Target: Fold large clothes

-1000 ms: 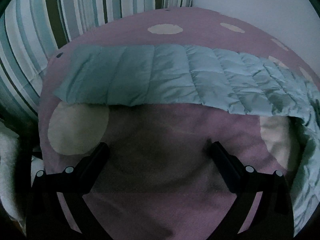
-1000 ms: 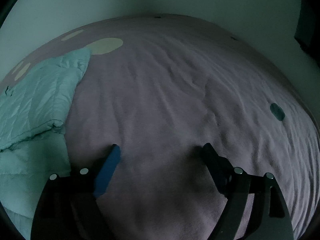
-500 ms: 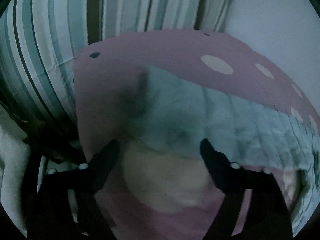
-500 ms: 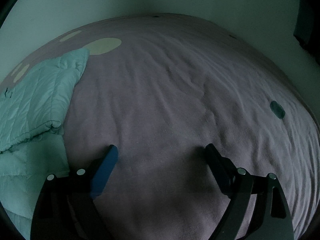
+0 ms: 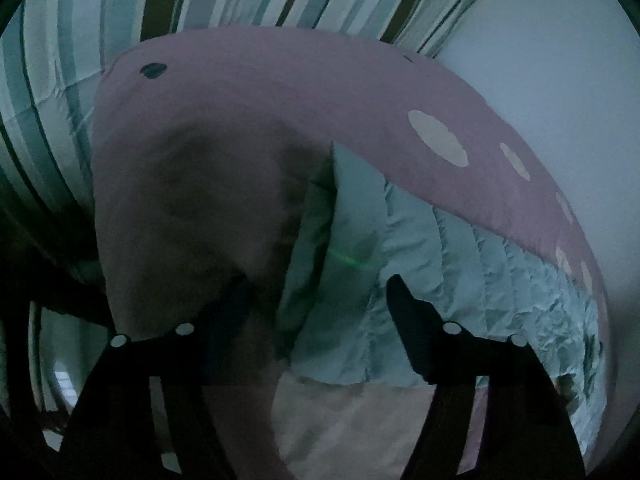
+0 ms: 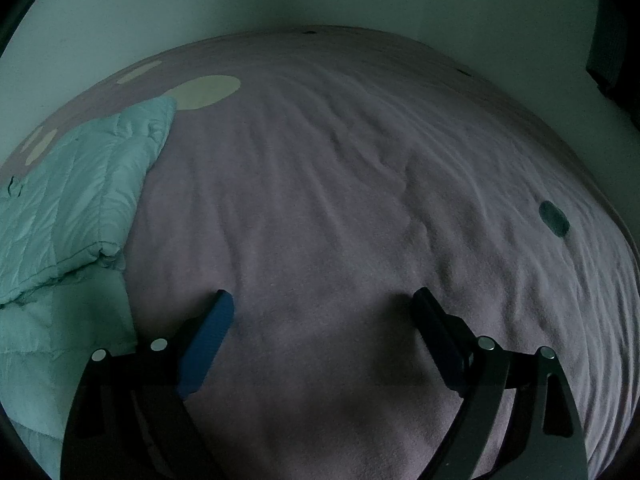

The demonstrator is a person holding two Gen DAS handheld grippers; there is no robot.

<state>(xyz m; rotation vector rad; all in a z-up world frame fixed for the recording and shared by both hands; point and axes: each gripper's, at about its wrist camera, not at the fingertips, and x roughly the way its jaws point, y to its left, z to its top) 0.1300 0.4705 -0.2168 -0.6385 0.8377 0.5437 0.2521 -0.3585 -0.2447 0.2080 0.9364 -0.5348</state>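
Left gripper (image 5: 320, 296) closing around quilted jacket (image 5: 420, 280) edge; right gripper (image 6: 324, 312) wide, empty.

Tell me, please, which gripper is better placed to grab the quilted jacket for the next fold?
Left. The left gripper has the jacket's edge between its closing jaws; the right gripper is open over bare blanket.

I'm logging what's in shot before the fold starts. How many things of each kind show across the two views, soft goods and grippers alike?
Quilted teal jacket: 1
Pink spotted bedspread: 1
Striped curtain: 1
Grippers: 2, the left gripper and the right gripper
Total: 5
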